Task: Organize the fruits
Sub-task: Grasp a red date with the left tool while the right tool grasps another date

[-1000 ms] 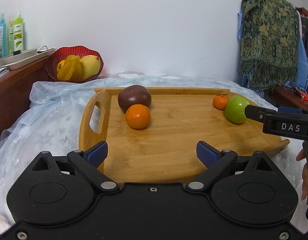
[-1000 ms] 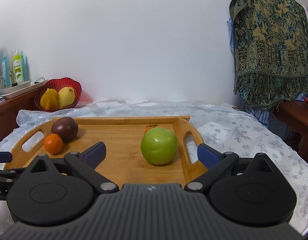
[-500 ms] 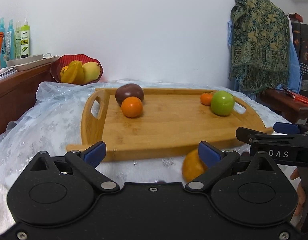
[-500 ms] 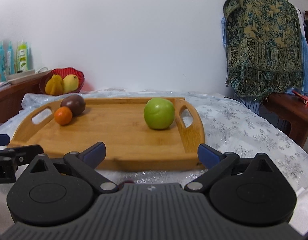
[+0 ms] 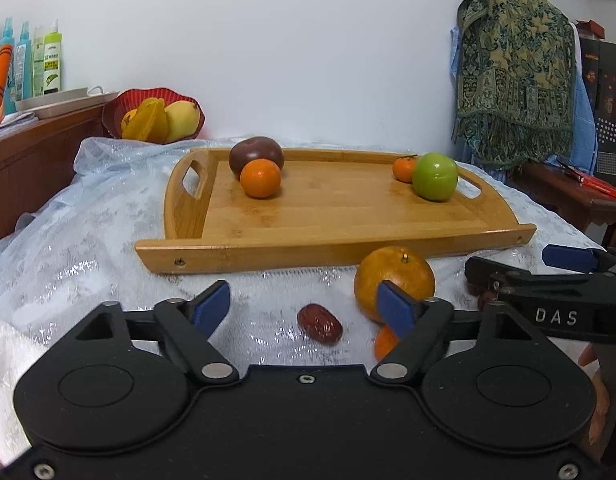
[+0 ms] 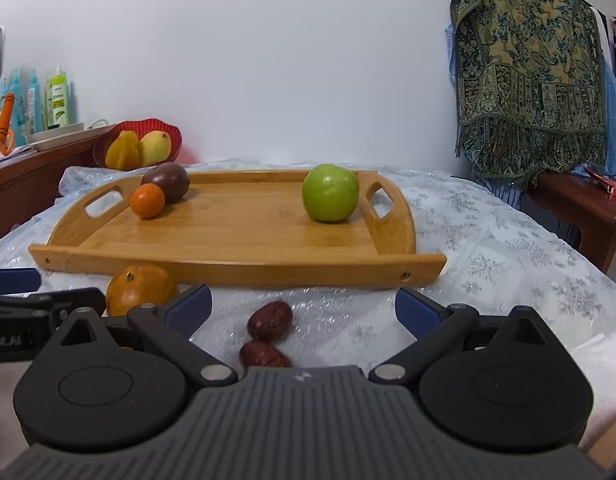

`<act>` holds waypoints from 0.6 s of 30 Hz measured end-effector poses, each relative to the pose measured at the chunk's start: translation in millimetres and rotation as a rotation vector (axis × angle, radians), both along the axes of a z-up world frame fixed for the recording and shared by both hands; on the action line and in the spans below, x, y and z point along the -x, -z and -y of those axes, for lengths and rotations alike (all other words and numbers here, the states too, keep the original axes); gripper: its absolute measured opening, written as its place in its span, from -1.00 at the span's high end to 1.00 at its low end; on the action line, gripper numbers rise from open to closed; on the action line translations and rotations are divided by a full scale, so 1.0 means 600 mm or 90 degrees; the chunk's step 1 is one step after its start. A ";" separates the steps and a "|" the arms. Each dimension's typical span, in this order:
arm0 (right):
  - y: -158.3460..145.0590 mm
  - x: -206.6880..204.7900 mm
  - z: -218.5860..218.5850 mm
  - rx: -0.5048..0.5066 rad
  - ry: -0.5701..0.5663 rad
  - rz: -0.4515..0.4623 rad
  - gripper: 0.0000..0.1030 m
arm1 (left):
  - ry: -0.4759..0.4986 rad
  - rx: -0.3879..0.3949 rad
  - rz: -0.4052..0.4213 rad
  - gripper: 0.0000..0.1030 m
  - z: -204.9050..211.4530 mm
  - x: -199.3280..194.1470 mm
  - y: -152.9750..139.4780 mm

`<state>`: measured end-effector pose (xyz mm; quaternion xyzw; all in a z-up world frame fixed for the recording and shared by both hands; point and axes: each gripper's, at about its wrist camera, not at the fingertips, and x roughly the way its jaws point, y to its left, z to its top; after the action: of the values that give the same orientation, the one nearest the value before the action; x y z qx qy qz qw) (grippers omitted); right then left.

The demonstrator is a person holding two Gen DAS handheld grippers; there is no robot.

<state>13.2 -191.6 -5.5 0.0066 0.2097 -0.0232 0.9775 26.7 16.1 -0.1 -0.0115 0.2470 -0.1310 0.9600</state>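
White lace-covered surface (image 6: pixel 487 240), wooden tray (image 6: pixel 236 268) already carrying a green apple (image 6: pixel 329 192), a dark fruit (image 6: pixel 166 182) and a small orange (image 6: pixel 148 200). Loose fruit lies in front of it: a big orange (image 5: pixel 393 276) and red dates (image 6: pixel 270 320). Looks like the pick-up step. Left tool (image 5: pixel 304 304) and right tool (image 6: pixel 304 306) both released, low and level, aimed toward the tray. Next: close on a date, lift over the rim.

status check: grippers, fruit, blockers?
Left gripper open, empty; right gripper open, empty. Large orange and red dates on the cloth, off the wooden tray. Nothing in the way.
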 end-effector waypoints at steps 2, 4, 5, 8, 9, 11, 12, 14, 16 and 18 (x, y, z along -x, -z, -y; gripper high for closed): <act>0.003 0.004 -0.005 0.005 -0.005 -0.001 -1.00 | 0.001 0.003 -0.008 -0.27 -0.001 0.002 0.003; 0.004 0.008 -0.009 0.010 -0.010 0.000 -0.97 | 0.001 0.003 -0.014 -0.17 -0.003 0.002 0.005; 0.005 0.010 -0.011 0.013 -0.012 0.001 -0.95 | 0.000 0.001 -0.016 -0.13 -0.002 0.003 0.006; 0.005 0.016 -0.017 0.021 -0.018 0.009 -0.75 | 0.001 0.000 -0.022 -0.01 -0.003 0.004 0.009; 0.005 0.018 -0.019 0.024 -0.021 0.013 -0.67 | 0.000 0.000 -0.023 0.01 -0.003 0.004 0.010; 0.005 0.023 -0.024 0.030 -0.031 0.017 -0.52 | -0.001 0.001 -0.024 0.08 -0.002 0.005 0.010; 0.006 0.025 -0.027 0.033 -0.036 0.019 -0.36 | -0.001 0.000 -0.025 0.16 -0.002 0.005 0.011; 0.006 0.030 -0.031 0.041 -0.044 0.021 -0.11 | -0.001 0.001 -0.028 0.24 -0.003 0.005 0.012; 0.008 0.034 -0.035 0.044 -0.049 0.022 0.11 | 0.002 0.003 -0.032 0.38 -0.003 0.004 0.013; 0.008 0.037 -0.037 0.044 -0.055 0.019 0.19 | 0.004 -0.001 -0.034 0.47 -0.001 0.005 0.014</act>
<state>-8.8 -169.5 -10.4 -0.0356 0.1940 0.0118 0.9803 23.5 16.8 -8.7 -0.0137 0.2728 -0.1332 0.9527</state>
